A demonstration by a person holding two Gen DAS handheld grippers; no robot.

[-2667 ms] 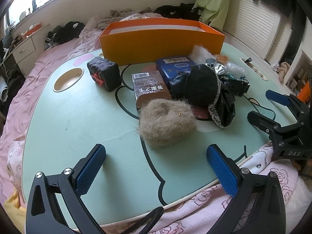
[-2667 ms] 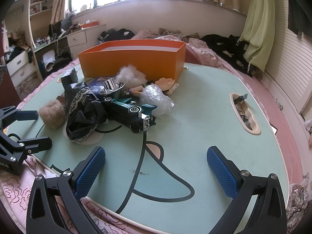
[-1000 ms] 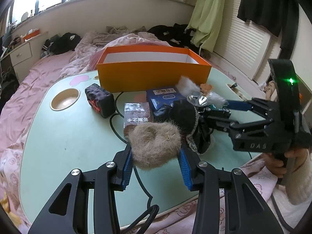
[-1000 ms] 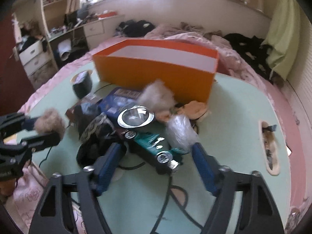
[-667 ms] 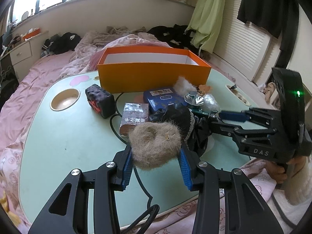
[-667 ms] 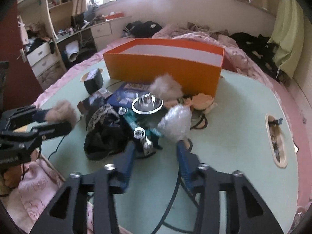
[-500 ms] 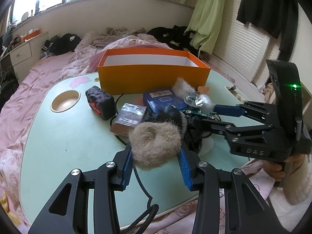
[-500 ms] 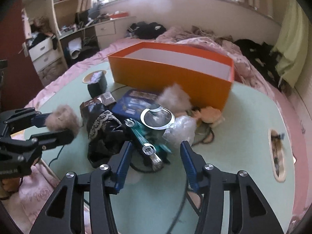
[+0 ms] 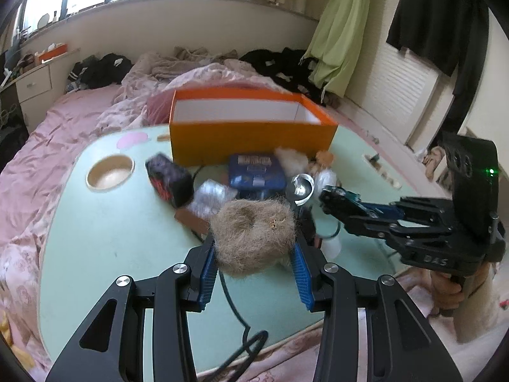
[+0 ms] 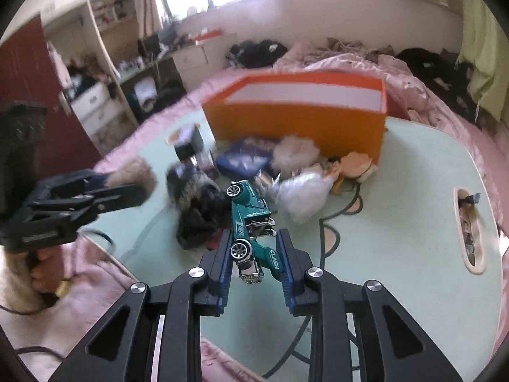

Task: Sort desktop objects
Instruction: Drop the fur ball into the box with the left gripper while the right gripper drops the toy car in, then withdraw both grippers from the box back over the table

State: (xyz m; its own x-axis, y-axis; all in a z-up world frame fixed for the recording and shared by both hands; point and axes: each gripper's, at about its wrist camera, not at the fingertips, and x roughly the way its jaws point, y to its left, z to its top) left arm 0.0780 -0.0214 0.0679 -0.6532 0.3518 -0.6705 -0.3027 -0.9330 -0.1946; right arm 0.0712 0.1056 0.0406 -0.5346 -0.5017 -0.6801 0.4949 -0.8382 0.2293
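Left wrist view: the left tool (image 9: 253,262) is clamped on a brown fur ball (image 9: 253,232), held above the near tabletop (image 9: 105,238); the orange box (image 9: 251,132) stands far. Right wrist view: the right tool (image 10: 254,265) is clamped on a green toy car (image 10: 251,222), long axis running near to far, grille end nearest.

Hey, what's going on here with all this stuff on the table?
A person is sorting clutter with handheld tongs. The left tongs are clamped on a brown fuzzy pompom, and the right tongs grip a green toy car, both raised over the table. The orange box sits open behind the remaining pile.
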